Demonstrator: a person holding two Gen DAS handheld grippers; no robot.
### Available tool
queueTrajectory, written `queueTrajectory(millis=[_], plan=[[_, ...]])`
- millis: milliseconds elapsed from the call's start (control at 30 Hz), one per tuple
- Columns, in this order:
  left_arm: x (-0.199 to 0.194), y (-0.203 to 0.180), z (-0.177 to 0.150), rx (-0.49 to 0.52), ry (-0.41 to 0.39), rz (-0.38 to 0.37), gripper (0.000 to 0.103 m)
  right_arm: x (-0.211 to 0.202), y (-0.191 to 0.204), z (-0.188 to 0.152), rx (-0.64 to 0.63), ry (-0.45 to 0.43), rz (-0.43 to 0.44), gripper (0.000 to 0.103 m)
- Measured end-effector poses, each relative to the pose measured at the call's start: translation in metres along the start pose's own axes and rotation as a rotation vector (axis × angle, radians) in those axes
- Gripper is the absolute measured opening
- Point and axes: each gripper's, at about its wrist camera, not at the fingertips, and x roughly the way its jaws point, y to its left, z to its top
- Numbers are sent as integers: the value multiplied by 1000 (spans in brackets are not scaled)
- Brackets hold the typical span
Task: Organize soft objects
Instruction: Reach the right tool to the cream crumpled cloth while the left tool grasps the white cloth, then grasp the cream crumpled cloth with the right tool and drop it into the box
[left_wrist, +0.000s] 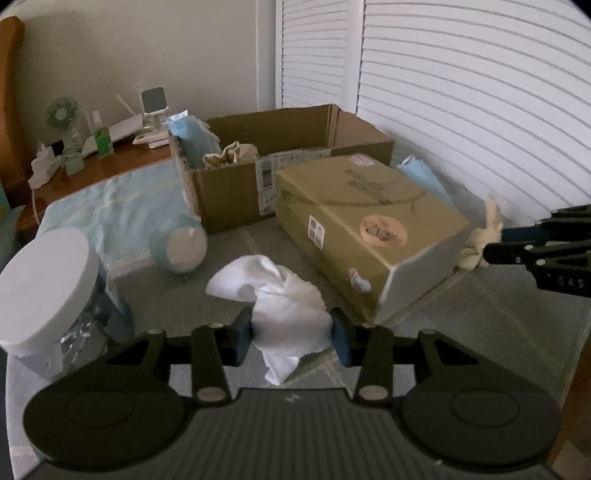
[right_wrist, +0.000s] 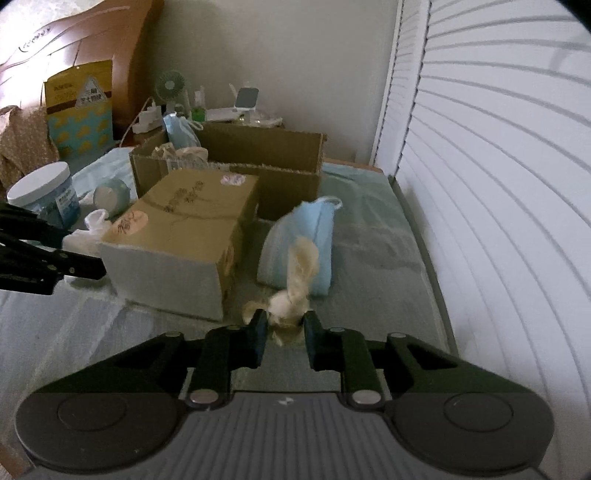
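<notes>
In the left wrist view my left gripper (left_wrist: 292, 338) is shut on a crumpled white cloth (left_wrist: 284, 299) that lies on the grey bed cover. In the right wrist view my right gripper (right_wrist: 285, 328) is shut on a fluffy cream cloth (right_wrist: 295, 291), whose tail sticks up in front of a light blue face mask (right_wrist: 299, 247). An open cardboard box (left_wrist: 229, 188) (right_wrist: 288, 184) stands behind, holding a blue mask (left_wrist: 192, 133) and a beige cloth (left_wrist: 232, 153). Each gripper shows at the other view's edge: the right gripper (left_wrist: 495, 245), the left gripper (right_wrist: 88, 264).
A closed tan box (left_wrist: 369, 229) (right_wrist: 177, 229) lies between the two grippers. A white-lidded jar (left_wrist: 44, 288) and a round pale blue object (left_wrist: 181, 243) sit at the left. A wooden nightstand (left_wrist: 122, 158) with a small fan stands behind. White louvred doors (right_wrist: 498, 184) line the right.
</notes>
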Motion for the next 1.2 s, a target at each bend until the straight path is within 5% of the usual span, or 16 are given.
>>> queueTrajectory(millis=[100, 633, 833, 1200], plan=[[0, -1, -4, -1, 9, 10, 54, 0, -1, -4, 9, 5, -2, 53], [10, -5, 0, -11, 9, 6, 56, 18, 1, 0, 16, 22, 7, 52], [11, -6, 1, -25, 16, -24, 43, 17, 2, 2, 16, 25, 11, 43], [-5, -7, 7, -12, 15, -32, 42, 10, 2, 7, 11, 24, 10, 30]])
